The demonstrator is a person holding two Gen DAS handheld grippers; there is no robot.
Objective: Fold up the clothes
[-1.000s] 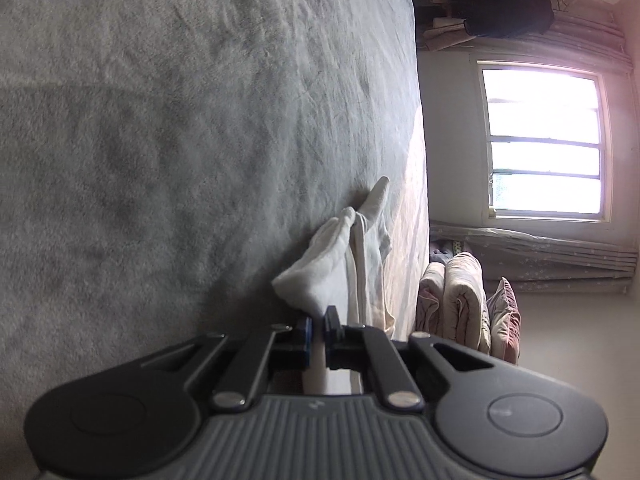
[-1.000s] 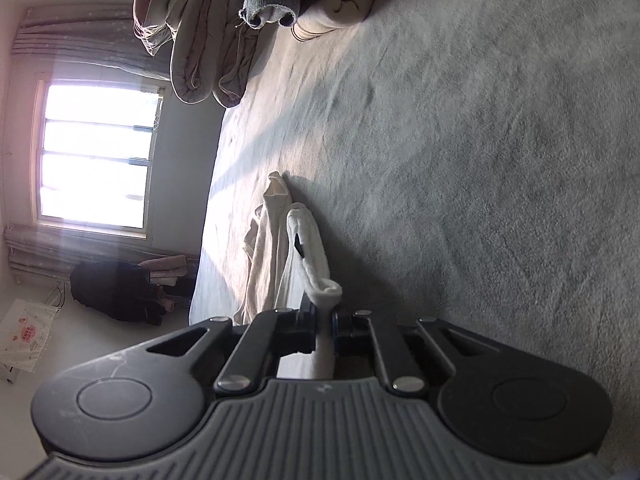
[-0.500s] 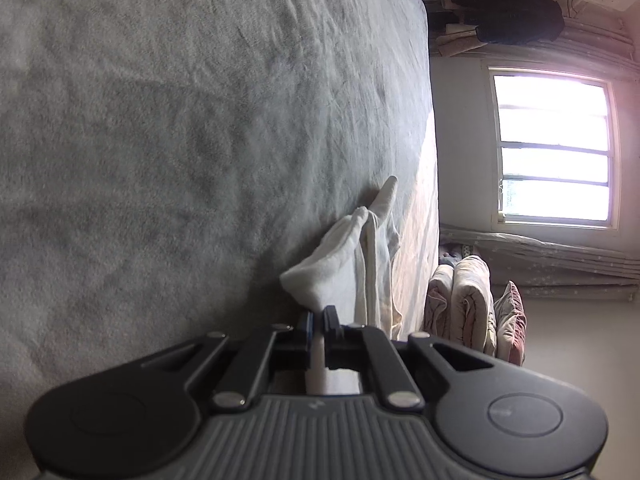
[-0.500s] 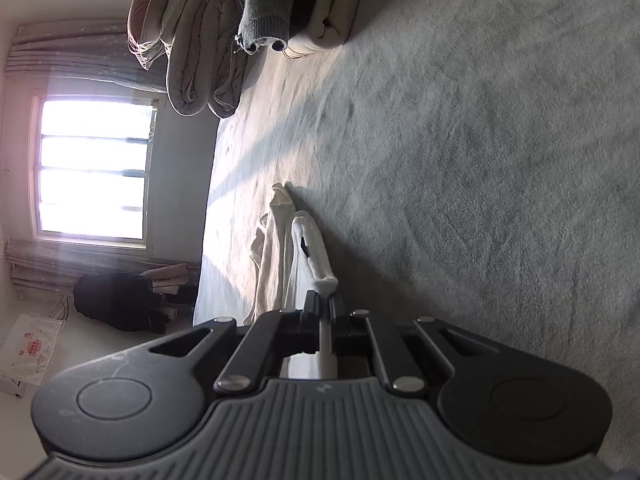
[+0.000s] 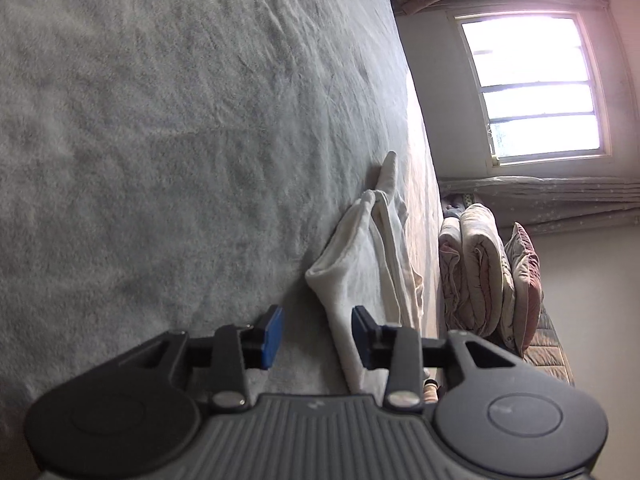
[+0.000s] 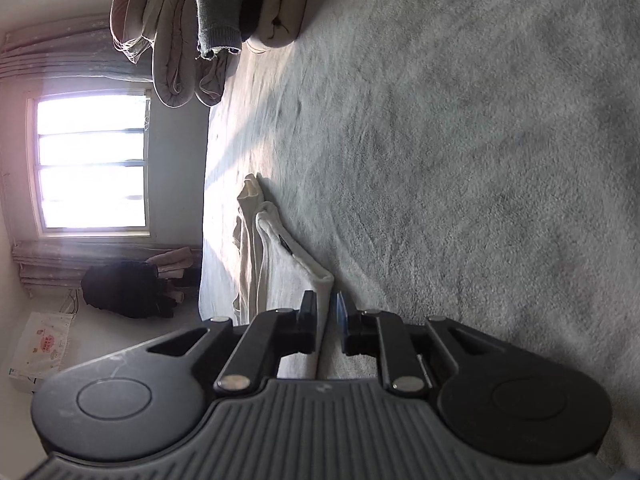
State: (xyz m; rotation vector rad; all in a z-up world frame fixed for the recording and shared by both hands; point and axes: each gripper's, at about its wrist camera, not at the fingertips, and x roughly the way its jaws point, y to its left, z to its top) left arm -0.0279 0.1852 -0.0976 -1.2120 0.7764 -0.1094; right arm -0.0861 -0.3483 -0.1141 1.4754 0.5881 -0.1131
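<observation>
A cream-white garment [image 5: 360, 264] lies folded into a long strip on the grey fleece bed cover [image 5: 160, 140]. In the left wrist view my left gripper [image 5: 316, 338] has its jaws opening, blue pads well apart; the garment's near end lies between them, close to the right pad, with no pad pressing it. In the right wrist view the same garment [image 6: 276, 256] runs away from my right gripper [image 6: 325, 314]. Its jaws are opening too, with a narrow gap; the garment's folded corner stands in that gap against the left finger, clear of the blue right pad.
Both views are rolled sideways. Folded quilts and pillows [image 5: 480, 272] are stacked at the bed's end, with a grey knit [image 6: 218, 8] on the pile [image 6: 176, 40]. A bright window [image 6: 92, 160] faces the bed. A dark bag [image 6: 124, 288] and white carrier bag [image 6: 40, 344] sit on the floor.
Both grippers were shut on the garment's end and have now let it go, the left jaws opening wide, the right only a little. The garment has settled lower on the bed cover.
</observation>
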